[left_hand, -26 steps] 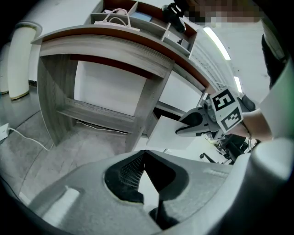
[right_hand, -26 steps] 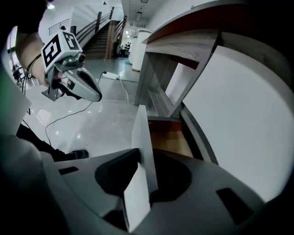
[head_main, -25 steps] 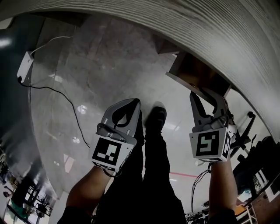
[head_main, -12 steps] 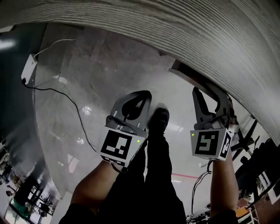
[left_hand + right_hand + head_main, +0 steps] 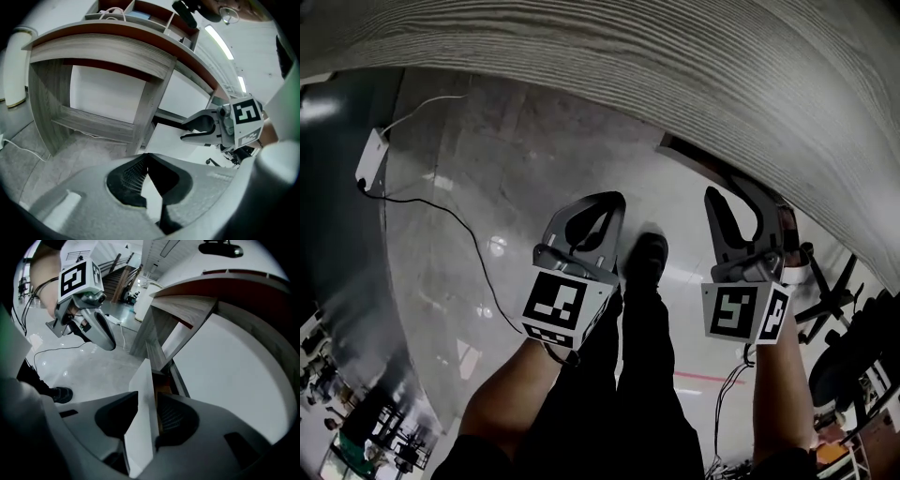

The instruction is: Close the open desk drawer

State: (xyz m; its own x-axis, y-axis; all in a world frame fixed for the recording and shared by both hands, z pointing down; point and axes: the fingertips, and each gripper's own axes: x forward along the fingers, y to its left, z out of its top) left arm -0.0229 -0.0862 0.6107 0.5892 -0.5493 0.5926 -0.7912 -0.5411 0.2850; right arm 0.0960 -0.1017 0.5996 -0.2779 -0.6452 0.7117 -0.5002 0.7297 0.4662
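The right tongs (image 5: 149, 399) stand astride the white front panel of the drawer (image 5: 139, 427). The panel runs edge-on up between the two jaws, and the jaws are opening. The jaw on the floor side lies close against the panel's outer face, while a thin strip of the brown drawer interior shows between the panel and the ribbed pad on the other side, so the panel is between the jaws without being pinched. Just past the tips of these tongs the drawer is almost fully in, with only a narrow dark gap showing under the grey wood-grain desk (image 5: 675, 56). The left tongs (image 5: 147, 157) are closed, their tips meeting with nothing between them. They hang in the air beside the right tongs, clear of the drawer and pointing toward the desk's open leg space. Below and between the two tongs are the person's dark trouser legs and a black shoe (image 5: 645, 258) on the grey floor (image 5: 534, 141). Well off to the left of the left tongs, a black cable (image 5: 441, 211) trails across the floor to a white adapter (image 5: 372, 157).
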